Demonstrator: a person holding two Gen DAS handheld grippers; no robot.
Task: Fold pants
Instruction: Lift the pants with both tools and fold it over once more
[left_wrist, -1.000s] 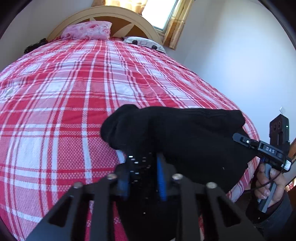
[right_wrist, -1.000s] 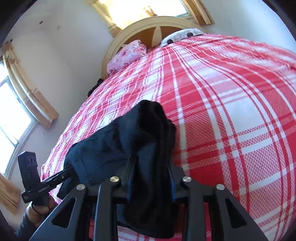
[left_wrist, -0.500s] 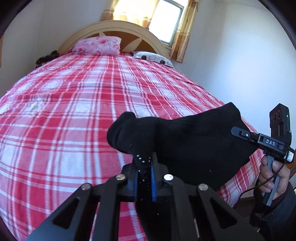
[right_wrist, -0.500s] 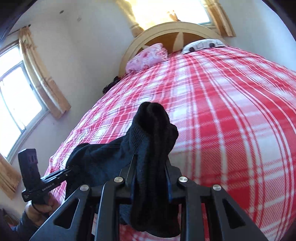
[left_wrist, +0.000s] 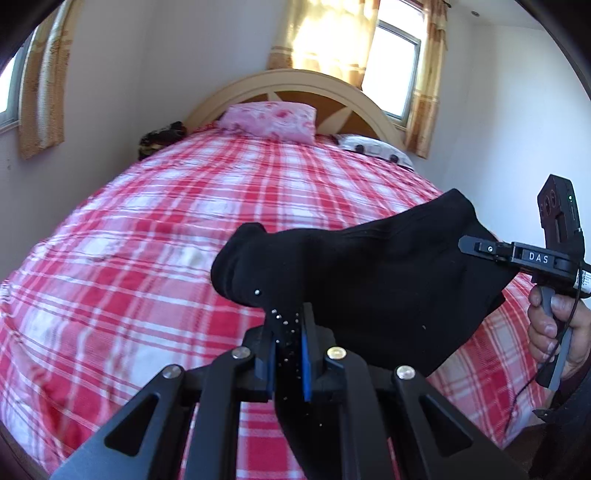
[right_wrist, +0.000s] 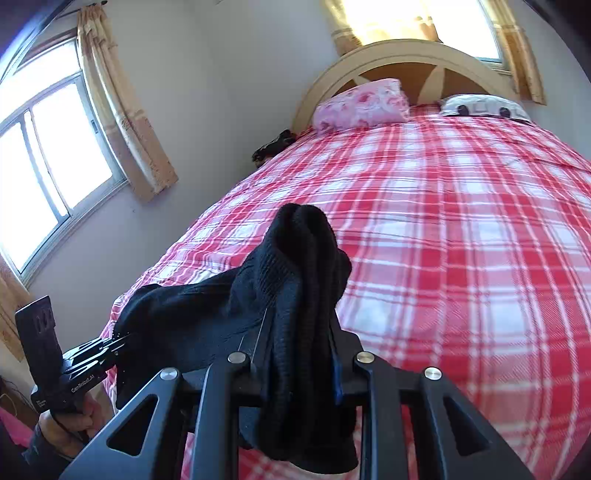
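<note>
Left wrist view: left gripper (left_wrist: 289, 345) is clamped on a bunched edge of the black pants (left_wrist: 369, 280), blue pads nearly together with only cloth between them. The pants hang in the air above the near end of the plaid bed (left_wrist: 184, 229), stretched sideways toward the right gripper (left_wrist: 466, 244), whose tip meets the far edge of the fabric. Judgement: this looks like a carry-and-lay step. To do it well, the person should keep both grips firm, hold the span between them taut and level, and bring the cloth down flat on the bed so the fold line lands straight and no slack bunches under it.

Right wrist view: right gripper (right_wrist: 299, 354) is closed on a thick wad of the pants (right_wrist: 207, 314), which fills the narrow gap between its fingers and drapes down below them. The left gripper (right_wrist: 122, 338) grips the opposite end, low at the left. The fabric is a plain black ribbed knit, soft and limp, with several layers doubled over at each grip. It is hard to tell waist from hem. The span sags slightly in the middle.
</note>
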